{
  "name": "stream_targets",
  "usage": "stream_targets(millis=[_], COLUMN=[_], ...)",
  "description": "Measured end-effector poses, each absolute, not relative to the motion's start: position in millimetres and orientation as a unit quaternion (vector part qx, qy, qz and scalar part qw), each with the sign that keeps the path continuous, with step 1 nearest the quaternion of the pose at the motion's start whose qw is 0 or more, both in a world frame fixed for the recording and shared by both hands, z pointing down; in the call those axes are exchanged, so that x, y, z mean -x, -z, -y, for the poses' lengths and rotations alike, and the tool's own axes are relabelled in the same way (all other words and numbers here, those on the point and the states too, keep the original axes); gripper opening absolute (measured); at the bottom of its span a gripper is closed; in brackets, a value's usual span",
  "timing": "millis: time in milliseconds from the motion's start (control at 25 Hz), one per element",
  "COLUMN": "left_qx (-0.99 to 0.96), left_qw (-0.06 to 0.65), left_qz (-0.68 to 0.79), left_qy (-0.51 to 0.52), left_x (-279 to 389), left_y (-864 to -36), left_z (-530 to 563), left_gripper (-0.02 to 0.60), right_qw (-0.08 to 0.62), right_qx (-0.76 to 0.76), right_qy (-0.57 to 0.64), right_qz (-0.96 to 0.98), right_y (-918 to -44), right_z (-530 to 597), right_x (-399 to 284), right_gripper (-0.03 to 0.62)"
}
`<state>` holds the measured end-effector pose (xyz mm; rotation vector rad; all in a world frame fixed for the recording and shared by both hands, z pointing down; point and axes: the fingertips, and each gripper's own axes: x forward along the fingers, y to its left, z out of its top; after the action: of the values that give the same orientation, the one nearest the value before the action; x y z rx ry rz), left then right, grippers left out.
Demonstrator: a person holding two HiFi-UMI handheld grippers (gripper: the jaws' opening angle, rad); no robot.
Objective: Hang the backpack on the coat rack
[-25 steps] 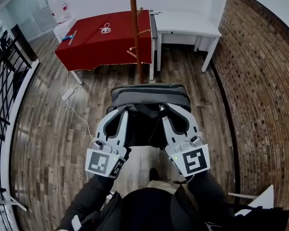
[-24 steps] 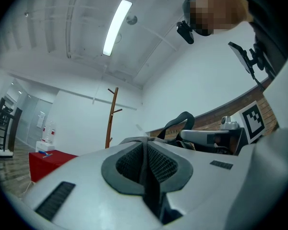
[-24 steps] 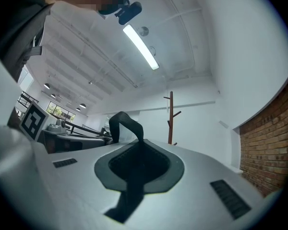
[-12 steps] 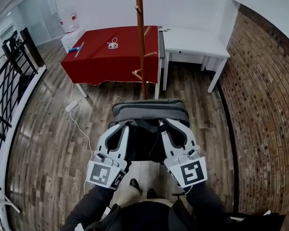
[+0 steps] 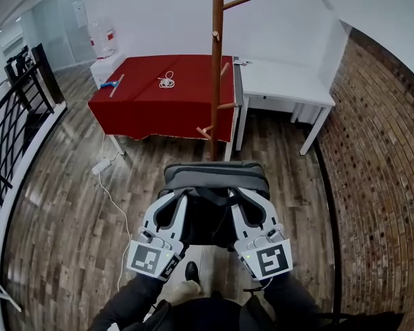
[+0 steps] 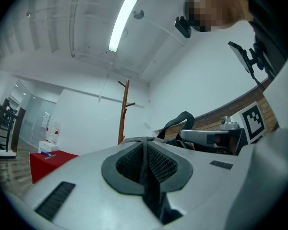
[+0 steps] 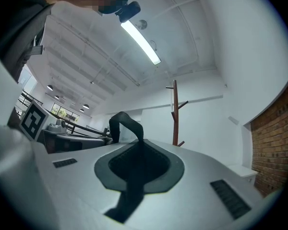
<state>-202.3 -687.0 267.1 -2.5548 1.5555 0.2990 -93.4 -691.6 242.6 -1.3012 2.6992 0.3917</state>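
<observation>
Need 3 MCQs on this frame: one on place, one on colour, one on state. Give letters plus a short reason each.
1. Where does the tall wooden coat rack stand?
A. In front of where the cloth-covered table meets the plain white table
B. On top of the white table
C. At the cloth-covered table's far left end

2. What colour is that table's cloth?
A. Blue
B. Green
C. Red

3. What state are the grippers in?
A. Both open and empty
B. The left gripper and the right gripper are each shut on a dark strap of the grey fabric backpack
C. Only one holds the backpack

Answers:
1 A: in the head view its pole rises at the joint of the two tables.
2 C: the cloth is plainly red.
3 B: each gripper view shows a strap pinched between its jaws.
</observation>
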Motion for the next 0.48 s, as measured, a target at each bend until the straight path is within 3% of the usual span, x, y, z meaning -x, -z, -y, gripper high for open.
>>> stream_targets(millis=[480], left_qx=[0.861], left_qw=[0.085], left_qz=[-0.49], left_qy=[-0.106], left_x=[249.0], left_y=[-250.5], left_z=[768.5], left_gripper=[0.034], right_qw=[0.063], right_qx=[0.45], right_qy=[-0.14], right_qz=[-0.88], right_y=[-230.8], right_z=[767.6], right_x=[140.2], right_gripper=[0.02])
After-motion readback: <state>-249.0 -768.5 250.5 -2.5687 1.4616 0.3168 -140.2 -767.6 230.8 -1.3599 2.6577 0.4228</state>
